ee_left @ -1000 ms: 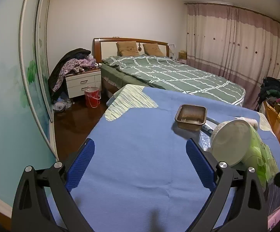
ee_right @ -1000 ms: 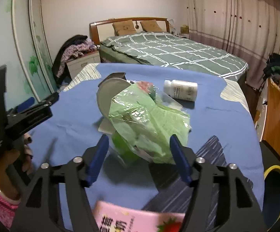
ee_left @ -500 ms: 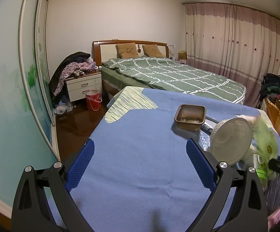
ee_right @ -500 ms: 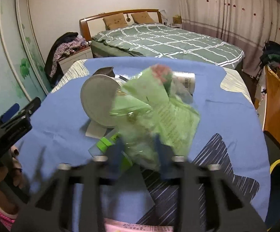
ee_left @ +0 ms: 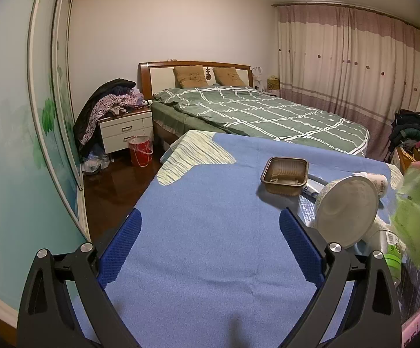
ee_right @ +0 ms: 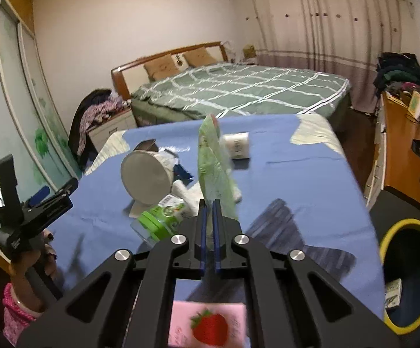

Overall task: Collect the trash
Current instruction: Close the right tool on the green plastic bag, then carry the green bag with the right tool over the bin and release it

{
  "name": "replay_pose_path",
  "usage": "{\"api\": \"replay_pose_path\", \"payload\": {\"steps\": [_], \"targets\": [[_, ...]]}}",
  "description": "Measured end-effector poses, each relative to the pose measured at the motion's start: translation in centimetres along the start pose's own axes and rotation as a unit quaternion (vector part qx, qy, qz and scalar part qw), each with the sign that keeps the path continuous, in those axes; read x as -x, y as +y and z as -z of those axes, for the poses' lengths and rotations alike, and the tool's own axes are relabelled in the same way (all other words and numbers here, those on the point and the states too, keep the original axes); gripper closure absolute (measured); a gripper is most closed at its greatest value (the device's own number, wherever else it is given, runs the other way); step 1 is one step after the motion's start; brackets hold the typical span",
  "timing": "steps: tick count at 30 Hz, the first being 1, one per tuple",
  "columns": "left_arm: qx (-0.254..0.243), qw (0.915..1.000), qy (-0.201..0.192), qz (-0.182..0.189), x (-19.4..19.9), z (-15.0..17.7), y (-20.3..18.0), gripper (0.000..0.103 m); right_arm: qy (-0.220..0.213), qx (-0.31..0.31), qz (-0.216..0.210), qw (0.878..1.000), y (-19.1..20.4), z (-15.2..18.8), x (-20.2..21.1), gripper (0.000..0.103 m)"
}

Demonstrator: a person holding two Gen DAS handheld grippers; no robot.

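A: Starting at the left, what is bordering the table?

B: The blue cloth [ee_left: 204, 232] is running to its left edge, and beyond it a strip of dark floor [ee_left: 108, 191] is lying open between the table and the sliding wardrobe door [ee_left: 21, 145]. A red bucket [ee_left: 140, 150] is standing on that floor by the nightstand [ee_left: 125, 130].

A: And the left gripper?

B: The left gripper [ee_left: 210, 233] is hovering over bare cloth with its blue pads spread wide and nothing between them. The whole near-left part of the table in front of it is lying free.

A: Moving toward the middle?

B: A brown tray [ee_left: 285, 175] is sitting toward the far side. Just right of it a white round tub [ee_left: 346, 211] is lying on its side, crowding a green-lidded bottle [ee_right: 160, 217] and a white bottle [ee_right: 237, 145] further back.

A: Where is the trash being handled?

B: The green plastic wrapper [ee_right: 214, 168] is standing up off the table, pinched at its lower end by the right gripper [ee_right: 209, 220], whose pads are pressing together on it. It is blurring at the right edge of the left wrist view.

A: And the right side?

B: The cloth is ending at the right table edge; below it a yellow-rimmed bin [ee_right: 410, 275] is standing open, near a wooden cabinet [ee_right: 398, 150]. A pink strawberry packet [ee_right: 210, 323] is lying at the near edge.
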State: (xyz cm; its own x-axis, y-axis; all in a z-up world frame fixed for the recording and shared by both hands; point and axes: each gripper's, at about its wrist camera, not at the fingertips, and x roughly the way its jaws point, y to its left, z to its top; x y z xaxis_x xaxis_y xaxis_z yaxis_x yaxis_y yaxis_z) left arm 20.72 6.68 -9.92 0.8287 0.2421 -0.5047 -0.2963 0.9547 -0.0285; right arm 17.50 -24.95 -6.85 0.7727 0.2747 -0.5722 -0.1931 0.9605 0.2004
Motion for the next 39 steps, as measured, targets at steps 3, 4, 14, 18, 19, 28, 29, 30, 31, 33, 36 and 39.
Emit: {"api": "replay_pose_path", "payload": {"steps": [3,4,14,18,19,28,29,30,31,33,36,39], "targets": [[0.000,1.0000,0.000,0.000,0.0,0.0,0.0,0.008,-0.019,-0.018,0.014,1.000,-1.8,0.1,1.9,0.100],[0.000,1.0000,-0.001,0.000,0.0,0.0,0.0,0.008,-0.024,-0.023,0.018,0.999,-2.4,0.2,2.5,0.100],[-0.007,1.0000,-0.003,0.000,0.3,-0.5,-0.1,0.008,-0.053,-0.066,0.069,0.994,-7.6,0.9,6.6,0.101],[-0.007,1.0000,-0.003,-0.001,0.3,-0.5,-0.1,0.008,-0.058,-0.065,0.069,0.994,-7.9,0.8,7.1,0.101],[-0.006,1.0000,-0.002,-0.001,0.2,-0.5,-0.1,0.008,-0.060,-0.064,0.069,0.994,-7.8,0.8,7.4,0.101],[-0.011,0.9999,-0.006,0.000,0.4,-0.2,-0.2,0.008,-0.090,-0.065,0.100,0.989,-8.4,0.5,9.9,0.102],[-0.012,0.9999,-0.007,0.000,0.4,-0.2,-0.2,0.008,-0.093,-0.067,0.108,0.988,-8.8,0.6,10.3,0.102],[-0.013,0.9999,-0.007,0.000,0.4,-0.2,-0.2,0.008,-0.094,-0.070,0.117,0.986,-9.3,0.8,10.6,0.102],[-0.013,0.9999,-0.008,0.000,0.4,-0.2,-0.2,0.008,-0.094,-0.073,0.126,0.985,-9.9,1.0,11.0,0.102],[-0.013,0.9999,-0.008,0.001,0.4,-0.2,-0.2,0.008,-0.092,-0.079,0.149,0.981,-11.2,1.5,11.6,0.102],[-0.015,0.9998,-0.008,0.004,0.5,-0.1,-0.3,0.008,-0.087,-0.092,0.183,0.975,-13.2,2.3,12.2,0.102],[-0.018,0.9998,-0.008,0.008,0.8,0.1,-0.5,0.008,-0.078,-0.105,0.226,0.965,-15.8,3.4,12.7,0.102]]}}
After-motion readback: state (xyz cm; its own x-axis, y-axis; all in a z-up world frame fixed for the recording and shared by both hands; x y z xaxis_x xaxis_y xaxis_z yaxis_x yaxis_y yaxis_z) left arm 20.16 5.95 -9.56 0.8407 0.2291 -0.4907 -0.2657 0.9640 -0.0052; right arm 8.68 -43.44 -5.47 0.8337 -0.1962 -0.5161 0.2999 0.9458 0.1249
